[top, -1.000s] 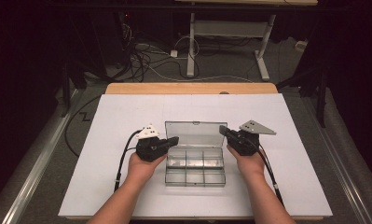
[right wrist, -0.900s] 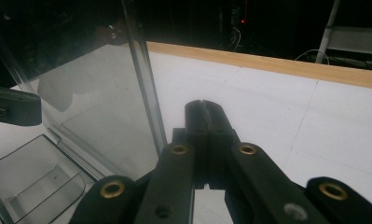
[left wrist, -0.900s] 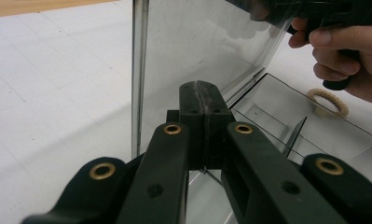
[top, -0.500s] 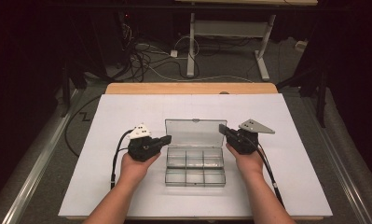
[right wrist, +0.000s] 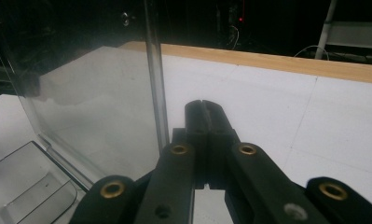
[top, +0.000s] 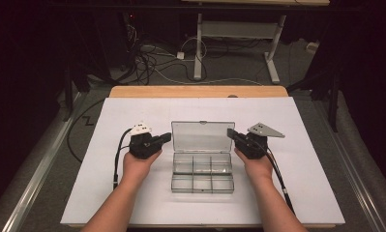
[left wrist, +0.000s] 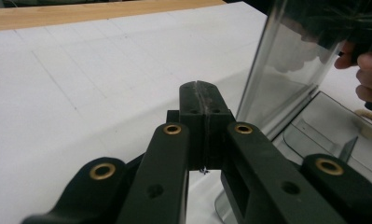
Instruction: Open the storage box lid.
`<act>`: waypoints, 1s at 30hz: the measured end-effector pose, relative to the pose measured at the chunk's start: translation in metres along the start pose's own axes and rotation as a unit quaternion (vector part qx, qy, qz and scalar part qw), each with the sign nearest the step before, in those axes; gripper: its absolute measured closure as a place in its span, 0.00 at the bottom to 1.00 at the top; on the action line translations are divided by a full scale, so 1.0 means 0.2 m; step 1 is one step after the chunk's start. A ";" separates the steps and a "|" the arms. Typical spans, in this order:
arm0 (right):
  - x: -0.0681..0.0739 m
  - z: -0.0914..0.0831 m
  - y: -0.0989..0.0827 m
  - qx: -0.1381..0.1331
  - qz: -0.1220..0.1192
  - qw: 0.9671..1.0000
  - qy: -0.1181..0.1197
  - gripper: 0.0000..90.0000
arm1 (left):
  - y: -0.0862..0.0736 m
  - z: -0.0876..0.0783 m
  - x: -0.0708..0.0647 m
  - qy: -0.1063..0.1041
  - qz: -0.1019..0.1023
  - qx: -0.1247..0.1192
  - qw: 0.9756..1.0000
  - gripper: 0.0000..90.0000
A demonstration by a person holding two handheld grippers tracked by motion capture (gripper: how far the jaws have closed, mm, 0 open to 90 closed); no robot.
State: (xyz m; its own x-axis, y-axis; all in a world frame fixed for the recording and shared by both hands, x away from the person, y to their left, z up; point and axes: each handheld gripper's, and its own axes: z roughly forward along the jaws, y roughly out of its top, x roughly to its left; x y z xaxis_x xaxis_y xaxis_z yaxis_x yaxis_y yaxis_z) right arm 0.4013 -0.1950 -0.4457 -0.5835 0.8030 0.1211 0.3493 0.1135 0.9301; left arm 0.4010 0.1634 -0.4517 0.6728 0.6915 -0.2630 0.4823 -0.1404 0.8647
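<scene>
Box: a clear plastic compartment box (top: 202,170) lies at the middle of the white table (top: 84,193), its lid (top: 202,137) standing upright at the box's 12 o'clock edge.
Left gripper: the left gripper (top: 167,138) has its jaws pressed together on nothing (the seam shows in the left gripper view); it sits at the lid's 9 o'clock, just beside its edge, apart from it.
Right gripper: the right gripper (top: 230,134) is likewise closed and empty, at the lid's 3 o'clock, just beside that edge; whether it touches cannot be told.
Compartments: six clear cells, nothing visible inside.
</scene>
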 end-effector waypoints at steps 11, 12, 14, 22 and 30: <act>-0.03 0.01 0.02 0.006 0.004 1.000 -0.008 1.00 | 0.08 0.08 0.01 -0.009 -0.001 0.000 1.000 0.98; -0.03 0.02 0.02 0.008 0.004 1.000 -0.009 1.00 | 0.08 0.08 0.01 -0.010 -0.004 -0.002 1.000 0.98; -0.03 0.03 0.02 0.014 0.002 1.000 -0.010 1.00 | 0.08 0.09 0.02 -0.008 -0.008 -0.001 1.000 0.98; -0.05 0.07 0.02 0.027 0.017 0.999 -0.013 1.00 | 0.06 0.12 0.04 -0.003 -0.019 0.008 1.000 0.98; -0.06 0.09 0.03 0.041 0.015 0.999 -0.024 1.00 | 0.04 0.15 0.05 0.001 -0.028 0.017 0.999 0.98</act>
State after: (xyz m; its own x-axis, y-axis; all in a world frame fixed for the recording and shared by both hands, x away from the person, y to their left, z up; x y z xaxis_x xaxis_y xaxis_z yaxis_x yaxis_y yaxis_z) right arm 0.4240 -0.1931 -0.4487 -0.5371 0.8335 0.1297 0.4252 0.1347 0.8950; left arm 0.4293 0.1480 -0.4601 0.6440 0.6998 -0.3092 0.5377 -0.1265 0.8336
